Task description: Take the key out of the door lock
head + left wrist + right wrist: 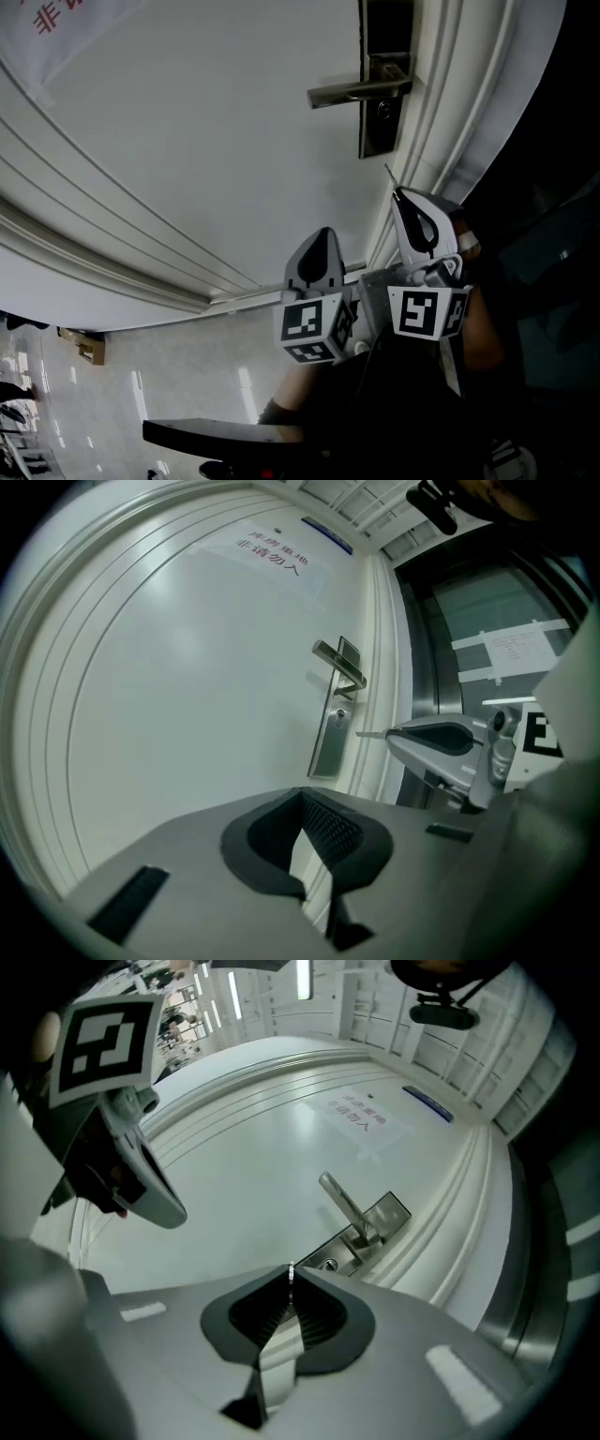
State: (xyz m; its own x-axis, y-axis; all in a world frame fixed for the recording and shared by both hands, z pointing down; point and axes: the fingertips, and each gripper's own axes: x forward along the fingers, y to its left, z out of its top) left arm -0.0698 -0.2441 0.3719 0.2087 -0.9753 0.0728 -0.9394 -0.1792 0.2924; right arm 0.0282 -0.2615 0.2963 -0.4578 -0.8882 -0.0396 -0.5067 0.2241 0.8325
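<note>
The key (pixel 387 172) is out of the lock: its thin blade pokes from the tip of my right gripper (pixel 397 192), which is shut on it. In the right gripper view the key (pixel 292 1272) shows edge-on between the closed pads. The keyhole (pixel 383 111) sits bare in the dark lock plate (pixel 385 56) under the metal door handle (pixel 356 91), a short way above the key tip. My left gripper (pixel 324 232) hangs lower and to the left, shut on nothing, its pads (pixel 328 825) meeting at the tip. From the left gripper view the key blade (pixel 369 734) points at the lock plate (pixel 331 738).
The white door (pixel 206 131) fills most of the view, with a moulded frame (pixel 441 103) at its right edge. A printed notice (pixel 272 555) is stuck high on the door. Glossy floor with a cardboard box (pixel 84 347) lies at the lower left. A glass panel (pixel 511 653) stands right of the frame.
</note>
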